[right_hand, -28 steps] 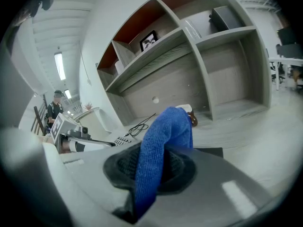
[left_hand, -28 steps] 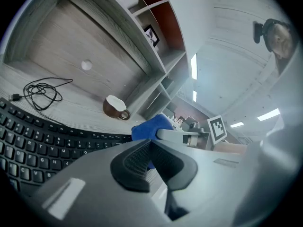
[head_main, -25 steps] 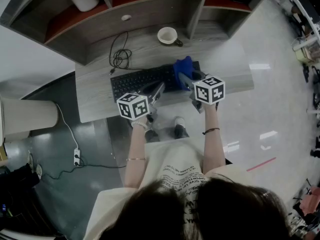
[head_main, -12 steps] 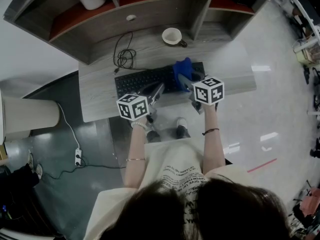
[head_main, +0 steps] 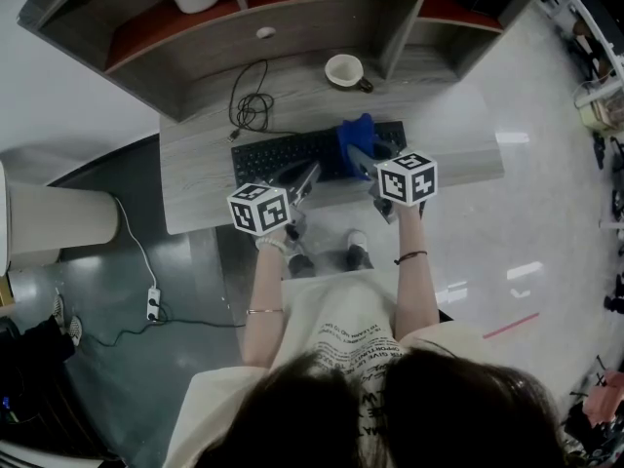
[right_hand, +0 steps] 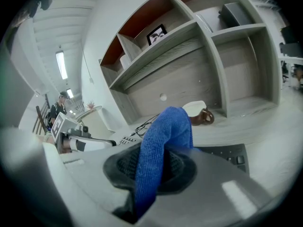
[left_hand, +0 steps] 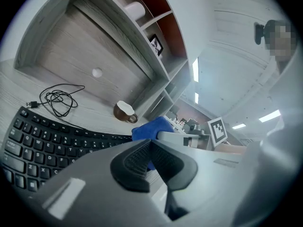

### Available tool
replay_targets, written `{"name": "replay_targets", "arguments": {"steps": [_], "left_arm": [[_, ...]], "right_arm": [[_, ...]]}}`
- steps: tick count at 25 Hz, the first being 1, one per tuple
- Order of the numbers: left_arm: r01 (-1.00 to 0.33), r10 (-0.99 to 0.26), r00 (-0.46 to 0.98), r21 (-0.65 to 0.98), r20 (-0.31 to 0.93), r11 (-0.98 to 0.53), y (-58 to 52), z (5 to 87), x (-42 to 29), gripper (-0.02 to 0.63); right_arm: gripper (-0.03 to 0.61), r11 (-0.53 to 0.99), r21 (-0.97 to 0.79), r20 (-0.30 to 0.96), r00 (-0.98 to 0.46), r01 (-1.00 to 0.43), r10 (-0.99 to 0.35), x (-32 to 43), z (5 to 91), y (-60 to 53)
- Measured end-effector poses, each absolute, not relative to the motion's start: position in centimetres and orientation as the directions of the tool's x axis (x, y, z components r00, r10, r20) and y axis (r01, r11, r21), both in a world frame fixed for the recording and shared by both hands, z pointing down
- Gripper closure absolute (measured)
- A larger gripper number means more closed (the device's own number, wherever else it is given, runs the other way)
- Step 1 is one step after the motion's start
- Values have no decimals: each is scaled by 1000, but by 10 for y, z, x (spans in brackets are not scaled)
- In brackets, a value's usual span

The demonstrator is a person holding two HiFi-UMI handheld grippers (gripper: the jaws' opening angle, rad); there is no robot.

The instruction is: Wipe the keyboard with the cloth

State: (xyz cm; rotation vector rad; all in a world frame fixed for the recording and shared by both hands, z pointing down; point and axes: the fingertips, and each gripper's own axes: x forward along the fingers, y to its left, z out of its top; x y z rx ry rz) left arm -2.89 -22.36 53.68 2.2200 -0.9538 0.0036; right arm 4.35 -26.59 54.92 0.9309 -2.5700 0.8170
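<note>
A black keyboard [head_main: 292,154] [left_hand: 42,143] lies on the grey wooden desk [head_main: 195,193]. My right gripper [head_main: 363,160] [right_hand: 154,167] is shut on a blue cloth [head_main: 356,135] [right_hand: 163,141] that rests over the keyboard's right part. In the left gripper view the blue cloth [left_hand: 151,129] shows past the jaws. My left gripper [head_main: 304,181] [left_hand: 150,162] is shut with nothing between its pads, near the keyboard's front edge at mid-length.
A brown mug [head_main: 346,70] [left_hand: 124,111] [right_hand: 201,112] stands behind the keyboard, and a coiled black cable [head_main: 252,105] [left_hand: 57,98] lies at back left. Shelf compartments [head_main: 292,18] rise at the desk's back. The person's legs and shoes [head_main: 353,252] are below the desk's front edge.
The desk and keyboard have shifted slightly right and down in the head view as the head camera moved; both grippers hold the same places over the keyboard.
</note>
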Motion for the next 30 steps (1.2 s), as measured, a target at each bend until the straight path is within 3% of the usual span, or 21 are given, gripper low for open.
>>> {"name": "replay_targets", "arguments": {"steps": [30], "left_arm": [[-648,-647,712,610,273,-456,-213,539,-86,626]], "right_arm": [[526,636,-422,438,-759,-646,-481,-12,553,-257]]}}
